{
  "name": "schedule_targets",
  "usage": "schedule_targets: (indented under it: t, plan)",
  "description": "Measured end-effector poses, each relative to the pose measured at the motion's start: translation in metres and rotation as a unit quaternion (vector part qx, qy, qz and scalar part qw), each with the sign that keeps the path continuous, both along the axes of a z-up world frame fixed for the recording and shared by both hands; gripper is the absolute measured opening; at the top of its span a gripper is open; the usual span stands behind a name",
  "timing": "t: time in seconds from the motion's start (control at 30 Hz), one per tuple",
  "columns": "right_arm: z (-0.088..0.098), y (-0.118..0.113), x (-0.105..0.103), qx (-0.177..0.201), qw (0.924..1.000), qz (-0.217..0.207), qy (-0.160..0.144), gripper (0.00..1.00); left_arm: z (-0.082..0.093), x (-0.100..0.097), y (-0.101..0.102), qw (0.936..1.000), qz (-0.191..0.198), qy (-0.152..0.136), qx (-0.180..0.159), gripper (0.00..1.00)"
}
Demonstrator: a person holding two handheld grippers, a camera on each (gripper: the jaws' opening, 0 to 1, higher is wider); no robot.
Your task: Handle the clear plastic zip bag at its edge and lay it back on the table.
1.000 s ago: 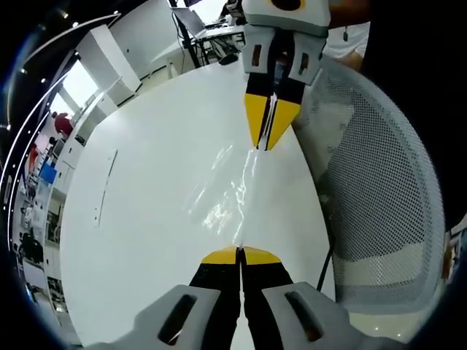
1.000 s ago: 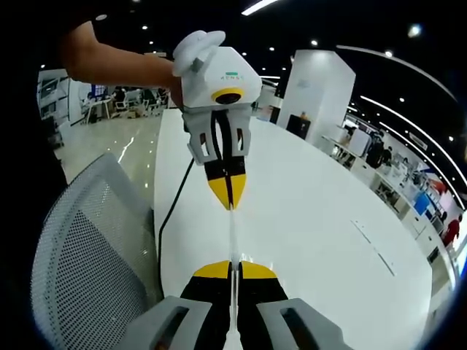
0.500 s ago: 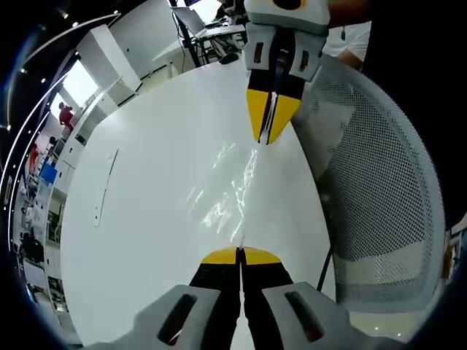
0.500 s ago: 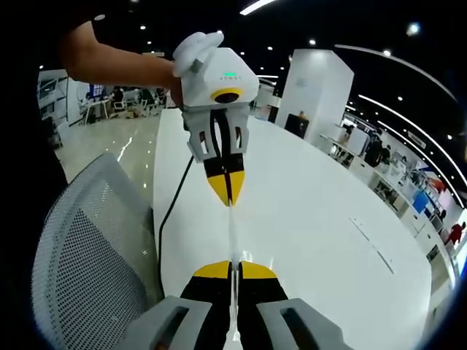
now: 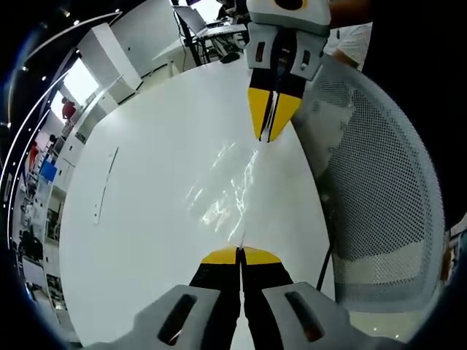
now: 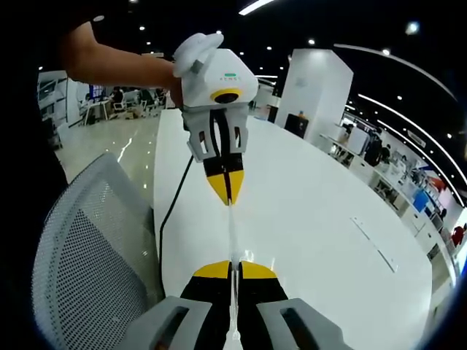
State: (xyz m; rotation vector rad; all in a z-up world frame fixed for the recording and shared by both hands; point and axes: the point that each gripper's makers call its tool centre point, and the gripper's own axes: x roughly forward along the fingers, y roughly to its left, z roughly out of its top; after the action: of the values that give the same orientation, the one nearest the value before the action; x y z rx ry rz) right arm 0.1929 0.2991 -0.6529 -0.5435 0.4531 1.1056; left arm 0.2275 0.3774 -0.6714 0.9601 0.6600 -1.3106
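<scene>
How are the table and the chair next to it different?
The table is smooth, solid, shiny white; the mesh chair is grey and full of little holes. The table top is flat, while the chair back curves. The zip bag, stretched between the left claw and right claw, hangs over the table, not the chair. Both are light-coloured.
</scene>
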Motion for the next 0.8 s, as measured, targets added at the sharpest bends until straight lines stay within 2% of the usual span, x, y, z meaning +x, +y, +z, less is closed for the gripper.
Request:
schedule_targets:
  t: [0.8]
  plan:
    - [0.0002,-0.0032,-0.0011,-0.001,1.0000,-0.002,0.001,0.00,0.0006,0.0005,-0.0001,1.0000,0.002,0.000,0.001,0.00]
